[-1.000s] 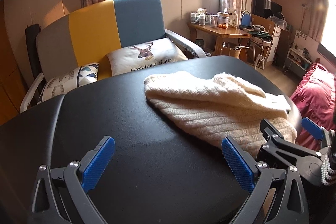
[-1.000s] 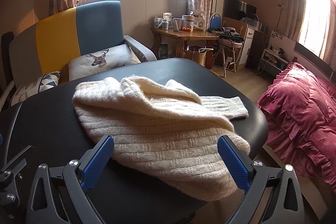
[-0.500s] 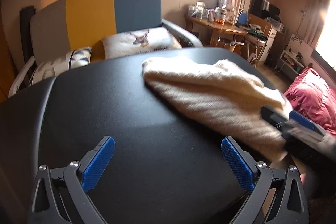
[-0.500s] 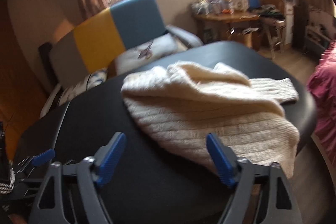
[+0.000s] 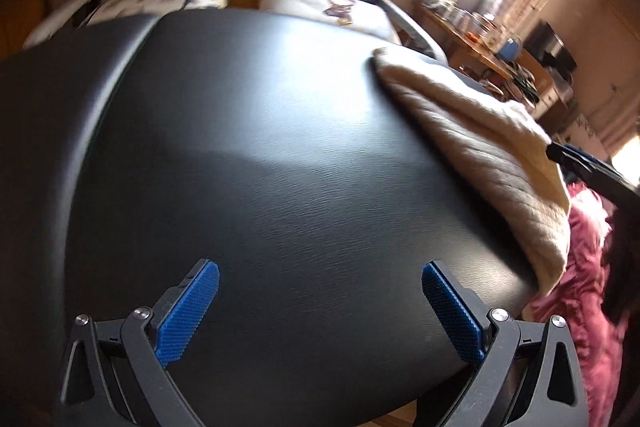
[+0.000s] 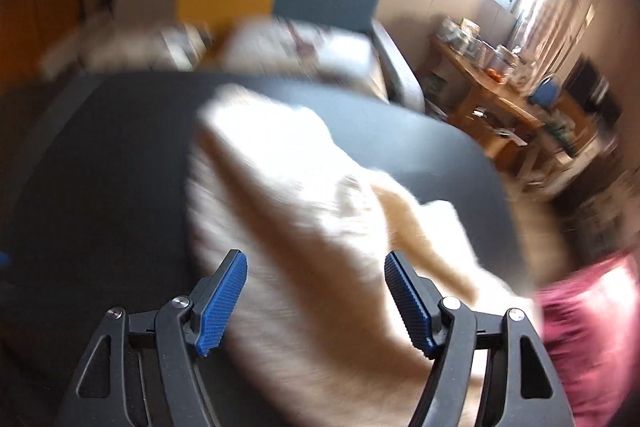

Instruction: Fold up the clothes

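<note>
Blurring hides the cream sweater [image 6: 320, 247] in the right view, lower centre on the black bench [image 5: 260, 167]; the right gripper [image 6: 316, 303], narrower than before, is closing above it, while the left gripper [image 5: 320, 307] stays spread over bare bench

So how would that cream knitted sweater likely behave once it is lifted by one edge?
The sweater would probably sag: it lies in soft bunched folds. Its thick ribbed knit suggests some weight and decent grip. One corner overhangs the black table, so it might slide off.
</note>
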`<state>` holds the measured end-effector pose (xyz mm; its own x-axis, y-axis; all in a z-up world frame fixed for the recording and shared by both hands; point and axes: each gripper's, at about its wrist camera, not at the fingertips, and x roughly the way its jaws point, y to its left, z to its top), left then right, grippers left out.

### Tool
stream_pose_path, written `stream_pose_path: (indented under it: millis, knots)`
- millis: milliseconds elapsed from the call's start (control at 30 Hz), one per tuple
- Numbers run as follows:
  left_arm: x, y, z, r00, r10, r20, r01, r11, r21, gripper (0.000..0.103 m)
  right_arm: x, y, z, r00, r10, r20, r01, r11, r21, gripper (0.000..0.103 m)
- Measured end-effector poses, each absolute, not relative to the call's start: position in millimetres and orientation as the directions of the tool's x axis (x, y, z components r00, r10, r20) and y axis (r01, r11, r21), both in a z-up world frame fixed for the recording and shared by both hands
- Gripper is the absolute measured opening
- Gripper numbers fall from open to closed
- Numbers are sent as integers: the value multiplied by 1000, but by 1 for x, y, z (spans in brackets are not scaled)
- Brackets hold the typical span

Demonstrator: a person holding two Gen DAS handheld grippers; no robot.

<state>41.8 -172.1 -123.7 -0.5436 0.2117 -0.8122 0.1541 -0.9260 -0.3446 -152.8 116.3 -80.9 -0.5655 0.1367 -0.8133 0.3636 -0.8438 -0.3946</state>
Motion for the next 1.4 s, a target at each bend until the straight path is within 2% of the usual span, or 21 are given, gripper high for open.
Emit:
stream_pose_path:
  millis: [33, 67, 100, 200, 300, 433, 600, 667, 700, 767, 833, 900, 1000, 1067, 1167, 1233, 1400]
  knots:
    - [44, -177, -126, -542, 212, -813, 168, -921, -352, 103, -160, 114, -91, -544, 179, -820, 379, -819, -430, 37]
    - [45, -182, -128, -540, 210, -815, 182, -916, -357, 103, -167, 113, -100, -519, 206, -830, 400, -800, -448, 20]
    - [47, -187, -130, -538, 209, -817, 196, -911, -362, 103, -172, 115, -105, -498, 204, -843, 403, -806, -433, 8]
    - [49, -193, -130, -544, 192, -817, 209, -912, -354, 103, -173, 119, -95, -534, 182, -825, 398, -807, -436, 8]
    - [47, -193, -130, -543, 189, -818, 204, -916, -346, 103, -184, 135, -58, -623, 178, -762, 319, -832, -455, 7]
    - [37, -184, -131, -528, 205, -824, 180, -921, -345, 103, -232, 177, -27, -666, 277, -693, 149, -861, -487, 8]
    - [28, -163, -125, -516, 233, -824, 125, -931, -342, 103, -301, 243, -50, -513, 361, -779, -26, -914, -406, 9]
    - [24, -153, -120, -515, 241, -823, 89, -939, -331, 103, -308, 271, -73, -427, 351, -834, -91, -934, -346, 10]
    - [22, -149, -117, -521, 244, -818, 71, -942, -327, 103, -303, 283, -81, -399, 325, -857, -115, -945, -305, 15]
    - [17, -143, -114, -521, 304, -798, 27, -928, -371, 103, -289, 301, -89, -393, 261, -882, -152, -964, -217, 19]
    - [7, -139, -114, -498, 388, -775, 19, -889, -457, 103, -266, 311, -80, -447, 252, -858, -168, -966, -196, 24]
    - [-3, -135, -115, -476, 439, -762, 24, -859, -511, 103, -230, 305, -59, -543, 220, -811, -118, -975, -186, 25]
    - [-24, -127, -116, -450, 497, -742, 34, -820, -571, 103, -168, 271, -34, -632, 50, -774, 90, -986, -138, 35]
    - [-31, -118, -111, -451, 496, -742, 24, -824, -566, 103, -129, 237, -30, -635, -44, -771, 253, -955, -154, 41]
    - [-35, -103, -104, -457, 474, -753, -6, -848, -530, 103, -81, 184, -46, -608, -92, -789, 432, -872, -231, 45]
    - [-37, -91, -103, -450, 461, -765, -14, -860, -511, 103, -60, 155, -68, -604, -58, -795, 500, -804, -321, 51]
    - [-27, -100, -113, -419, 510, -751, 49, -813, -580, 103, -54, 130, -124, -637, 135, -759, 490, -689, -534, 52]
